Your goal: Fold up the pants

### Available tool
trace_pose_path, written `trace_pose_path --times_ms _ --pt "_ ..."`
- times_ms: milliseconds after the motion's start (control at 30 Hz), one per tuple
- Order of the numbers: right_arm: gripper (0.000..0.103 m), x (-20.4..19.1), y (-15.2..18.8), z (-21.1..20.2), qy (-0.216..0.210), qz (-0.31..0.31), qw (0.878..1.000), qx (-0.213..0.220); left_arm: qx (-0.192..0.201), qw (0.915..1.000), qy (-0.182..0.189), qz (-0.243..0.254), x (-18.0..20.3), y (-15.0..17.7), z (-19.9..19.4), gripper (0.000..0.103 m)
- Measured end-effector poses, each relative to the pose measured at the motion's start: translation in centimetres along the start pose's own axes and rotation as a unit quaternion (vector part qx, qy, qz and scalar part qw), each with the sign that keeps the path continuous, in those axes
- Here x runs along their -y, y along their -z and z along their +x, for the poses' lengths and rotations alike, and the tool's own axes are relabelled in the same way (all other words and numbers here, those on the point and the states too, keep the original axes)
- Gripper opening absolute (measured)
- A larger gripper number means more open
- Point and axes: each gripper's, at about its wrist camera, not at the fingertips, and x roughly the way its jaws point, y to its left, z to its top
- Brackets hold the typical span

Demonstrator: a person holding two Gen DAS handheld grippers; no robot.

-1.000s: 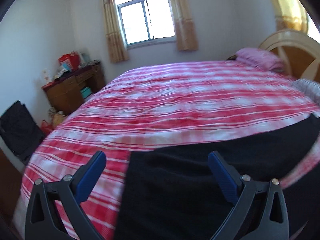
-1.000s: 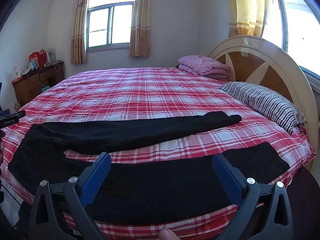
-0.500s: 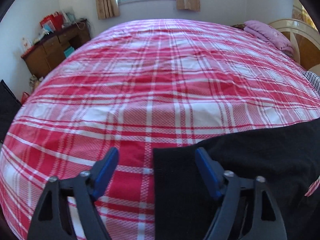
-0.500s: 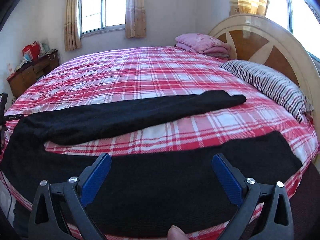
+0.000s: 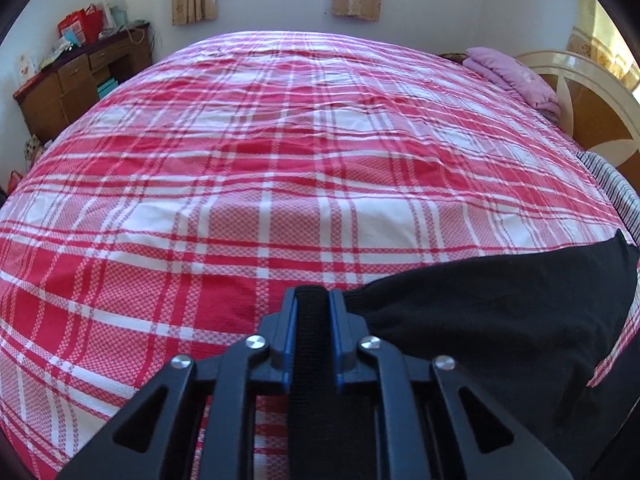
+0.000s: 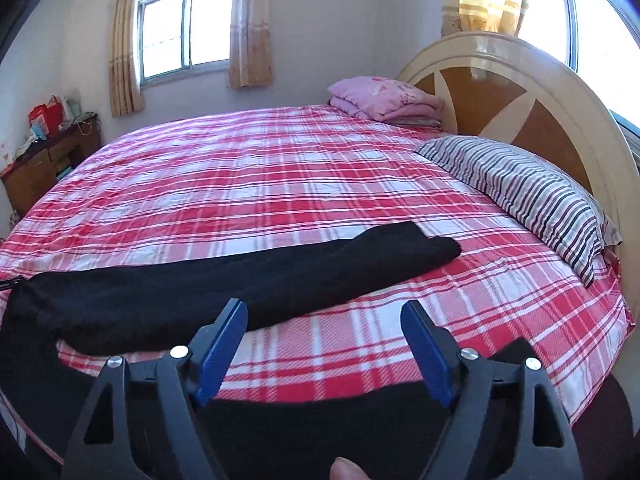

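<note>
Black pants (image 6: pixel 224 284) lie spread on a red plaid bed (image 6: pixel 280 176), one leg stretched toward the striped pillow, the other along the near edge (image 6: pixel 320 420). My left gripper (image 5: pixel 313 300) is shut on the waistband corner of the pants (image 5: pixel 500 312), with black fabric pinched between its blue pads. My right gripper (image 6: pixel 324 320) is open, its blue fingers (image 6: pixel 222 344) wide apart just above the near leg, holding nothing.
A striped pillow (image 6: pixel 520 184) and a folded pink blanket (image 6: pixel 384 98) lie by the rounded headboard (image 6: pixel 512 92) at the right. A wooden desk (image 5: pixel 80 80) with bags stands at the far left wall. Windows with curtains are behind the bed.
My left gripper came down onto the waistband corner and closed on it. My right gripper moved lower and closer to the near leg, still open.
</note>
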Motion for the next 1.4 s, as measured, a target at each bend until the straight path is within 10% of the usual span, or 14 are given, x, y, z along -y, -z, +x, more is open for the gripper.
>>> trace_pose_path --times_ms 1067,1233,1400 --pt "0.065 13.0 -8.4 25.5 -0.033 0.144 0.972 -0.181 -0.019 0.9992 -0.035 -0.002 0.7 -0.6 1.4 0.014" --pt "0.014 12.0 -8.0 26.9 -0.041 0.116 0.971 -0.203 -0.022 0.9986 -0.048 0.006 1.2 -0.6 1.6 0.014" --pt "0.010 11.7 -8.7 24.5 -0.036 0.099 0.979 -0.176 -0.021 0.9984 -0.053 0.001 1.1 -0.7 1.4 0.014"
